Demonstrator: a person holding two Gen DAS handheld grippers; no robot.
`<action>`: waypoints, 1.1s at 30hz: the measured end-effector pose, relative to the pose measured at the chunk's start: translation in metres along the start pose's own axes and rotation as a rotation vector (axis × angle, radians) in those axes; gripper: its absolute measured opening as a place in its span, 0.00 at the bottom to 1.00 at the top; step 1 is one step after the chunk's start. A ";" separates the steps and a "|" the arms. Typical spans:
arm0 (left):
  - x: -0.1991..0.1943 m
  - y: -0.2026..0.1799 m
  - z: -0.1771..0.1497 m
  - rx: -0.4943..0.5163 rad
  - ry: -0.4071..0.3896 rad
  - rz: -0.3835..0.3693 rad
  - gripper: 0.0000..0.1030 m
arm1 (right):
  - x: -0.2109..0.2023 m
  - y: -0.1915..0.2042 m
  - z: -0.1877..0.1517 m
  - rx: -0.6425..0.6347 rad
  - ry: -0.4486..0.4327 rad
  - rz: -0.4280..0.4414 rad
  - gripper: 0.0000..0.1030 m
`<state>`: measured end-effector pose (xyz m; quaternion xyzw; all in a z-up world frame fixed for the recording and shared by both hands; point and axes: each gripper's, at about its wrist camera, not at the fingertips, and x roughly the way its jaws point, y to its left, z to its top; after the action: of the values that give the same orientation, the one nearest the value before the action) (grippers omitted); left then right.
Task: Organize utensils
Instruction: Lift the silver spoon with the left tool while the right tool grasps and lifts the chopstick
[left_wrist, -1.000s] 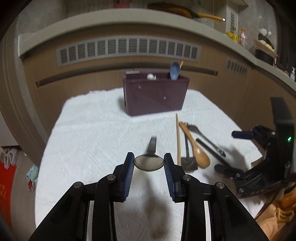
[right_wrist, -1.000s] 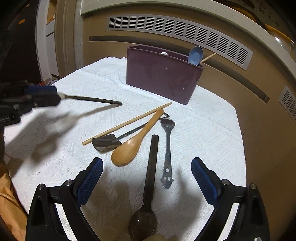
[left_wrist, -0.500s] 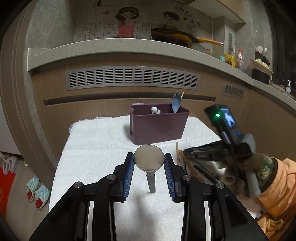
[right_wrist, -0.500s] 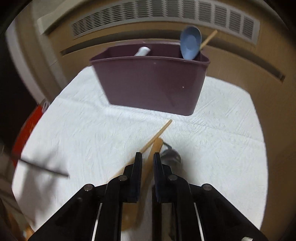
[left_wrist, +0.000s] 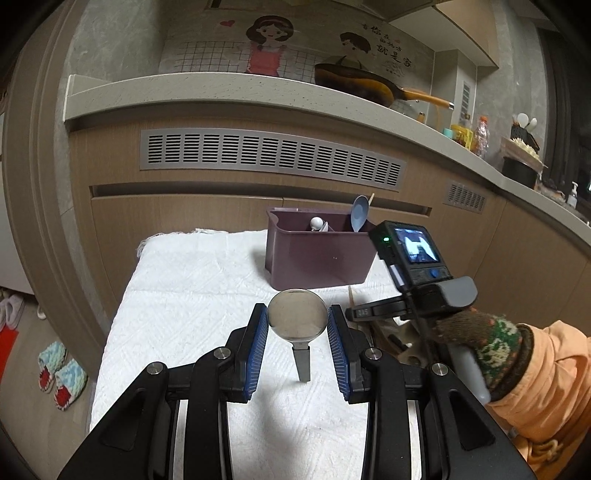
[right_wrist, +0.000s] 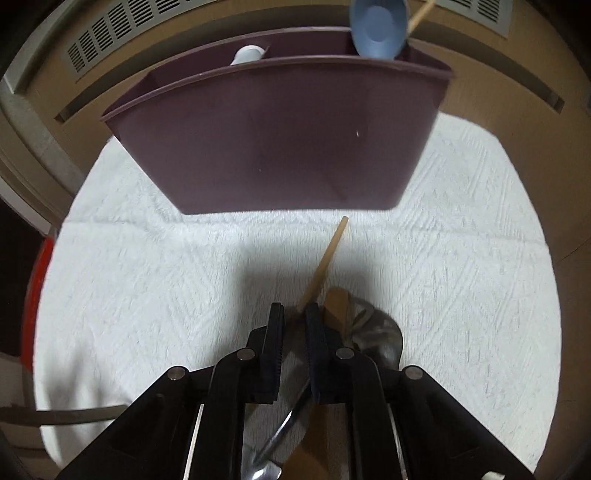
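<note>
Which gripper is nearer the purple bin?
Right. The right gripper sits low on the cloth just before the bin; the left gripper, holding a spoon, is farther back.

A white textured cloth (left_wrist: 192, 295) covered the low counter. On it stood a maroon utensil bin (right_wrist: 280, 136) toward the far edge. Just before the bin lay a wooden chopstick (right_wrist: 325, 262), a wooden spoon (right_wrist: 338, 304) and a metal utensil (right_wrist: 380, 336), touching one another.

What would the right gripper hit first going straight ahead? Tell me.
Probably the front wall of the purple utensil box: the right gripper, shut on the wooden chopstick, points at it across bare white cloth.
</note>
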<state>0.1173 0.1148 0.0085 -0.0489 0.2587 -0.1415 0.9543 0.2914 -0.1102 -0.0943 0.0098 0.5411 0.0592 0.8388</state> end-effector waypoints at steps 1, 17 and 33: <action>-0.001 0.000 -0.001 -0.002 0.001 0.001 0.33 | 0.002 0.005 0.002 -0.024 -0.013 -0.022 0.13; 0.006 -0.004 0.002 0.012 0.036 0.021 0.33 | 0.008 0.011 0.017 -0.124 -0.076 0.041 0.10; -0.004 -0.040 0.012 0.078 0.047 0.055 0.33 | -0.139 -0.019 -0.067 -0.290 -0.310 0.184 0.05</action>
<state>0.1104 0.0781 0.0277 -0.0012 0.2763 -0.1266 0.9527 0.1758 -0.1472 0.0021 -0.0523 0.3884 0.2102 0.8957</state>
